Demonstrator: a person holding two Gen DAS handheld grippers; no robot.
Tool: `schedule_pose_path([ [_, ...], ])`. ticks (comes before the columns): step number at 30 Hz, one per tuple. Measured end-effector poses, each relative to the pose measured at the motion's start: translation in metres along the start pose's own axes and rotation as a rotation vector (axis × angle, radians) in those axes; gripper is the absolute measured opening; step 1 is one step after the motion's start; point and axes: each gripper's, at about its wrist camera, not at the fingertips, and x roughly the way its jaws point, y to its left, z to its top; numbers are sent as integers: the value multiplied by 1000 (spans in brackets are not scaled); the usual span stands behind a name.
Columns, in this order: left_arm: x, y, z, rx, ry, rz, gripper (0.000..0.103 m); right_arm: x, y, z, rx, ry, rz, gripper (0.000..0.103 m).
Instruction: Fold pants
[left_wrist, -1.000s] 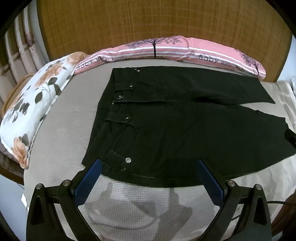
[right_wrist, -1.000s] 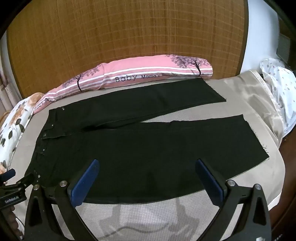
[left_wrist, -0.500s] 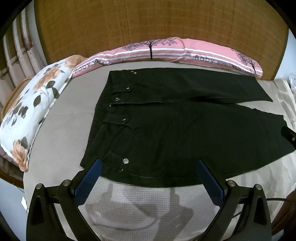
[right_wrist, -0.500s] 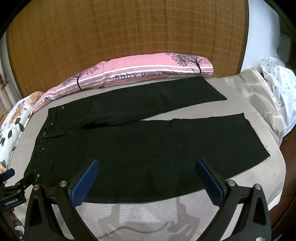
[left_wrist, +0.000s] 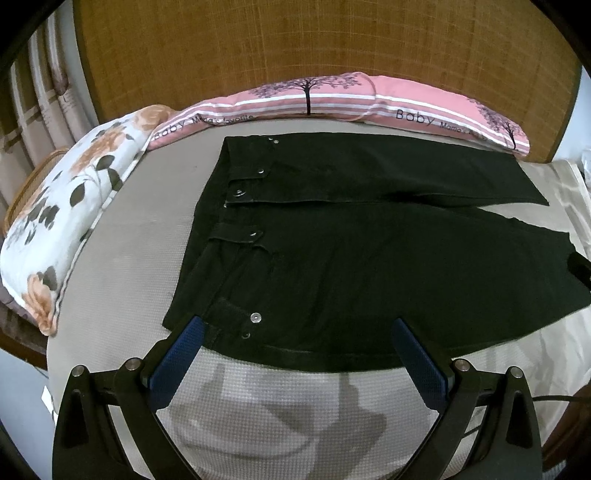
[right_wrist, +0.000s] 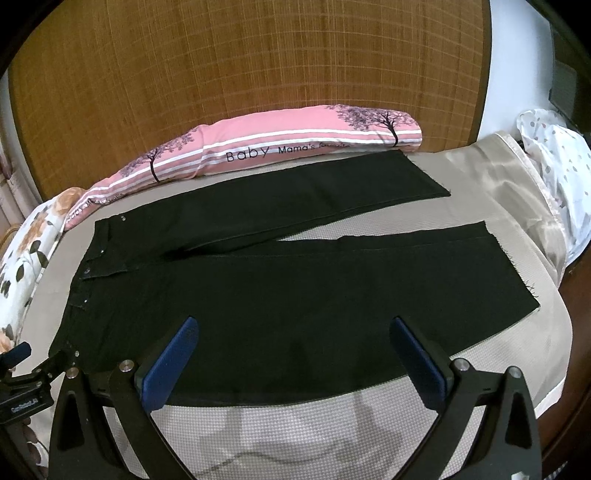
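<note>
Both grippers spread wide, empty, short of the near hem.
Left gripper (left_wrist: 295, 328) over the waistband corner, right gripper (right_wrist: 293, 328) mid-leg; black pants (right_wrist: 266, 288) flat on the bed (right_wrist: 295, 428). Risk: pinching only the top layer, or snagging the mat; far leg against the pink pillow (right_wrist: 280, 147) may drag.

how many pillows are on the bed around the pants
2: a pink pillow along the headboard behind the pants, and a floral pillow at the waistband end. Others may lie outside the view.
</note>
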Motion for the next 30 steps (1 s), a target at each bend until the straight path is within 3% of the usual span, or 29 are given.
schedule_pose_path([
  [30,6,6,-3,-21,27,15,101,-2,3,-6,-16,-8,-2,103],
])
